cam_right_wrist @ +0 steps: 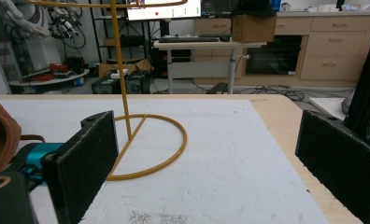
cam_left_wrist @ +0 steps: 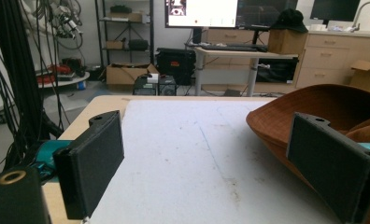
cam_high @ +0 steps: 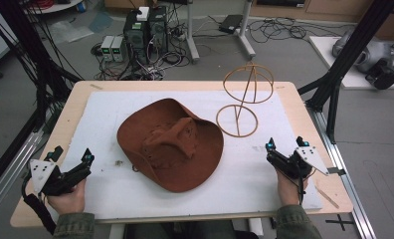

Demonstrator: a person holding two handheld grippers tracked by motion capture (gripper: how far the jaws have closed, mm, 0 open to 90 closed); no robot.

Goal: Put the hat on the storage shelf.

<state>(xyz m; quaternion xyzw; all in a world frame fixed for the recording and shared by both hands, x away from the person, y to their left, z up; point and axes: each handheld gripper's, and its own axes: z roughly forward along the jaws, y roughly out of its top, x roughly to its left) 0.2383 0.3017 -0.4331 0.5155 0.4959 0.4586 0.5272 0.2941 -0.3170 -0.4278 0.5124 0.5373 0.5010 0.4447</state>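
Note:
A brown wide-brimmed hat (cam_high: 170,144) lies brim-up in the middle of the white mat (cam_high: 105,114). Behind it to the right stands a yellow wire hat stand (cam_high: 241,102), a ring base with a post and a round top loop. My left gripper (cam_high: 73,160) rests at the mat's front left, open, with nothing between its jaws; in the left gripper view the hat (cam_left_wrist: 314,109) lies past the right jaw. My right gripper (cam_high: 284,145) sits at the front right, open and empty; in the right gripper view the stand's base ring (cam_right_wrist: 150,149) lies ahead between the jaws.
The mat covers a wooden table (cam_high: 75,99). Black frame posts (cam_high: 344,55) rise at both sides of the table. Computer boxes and cables (cam_high: 140,35) sit on the floor behind it. A thin stick (cam_high: 327,195) lies at the front right corner.

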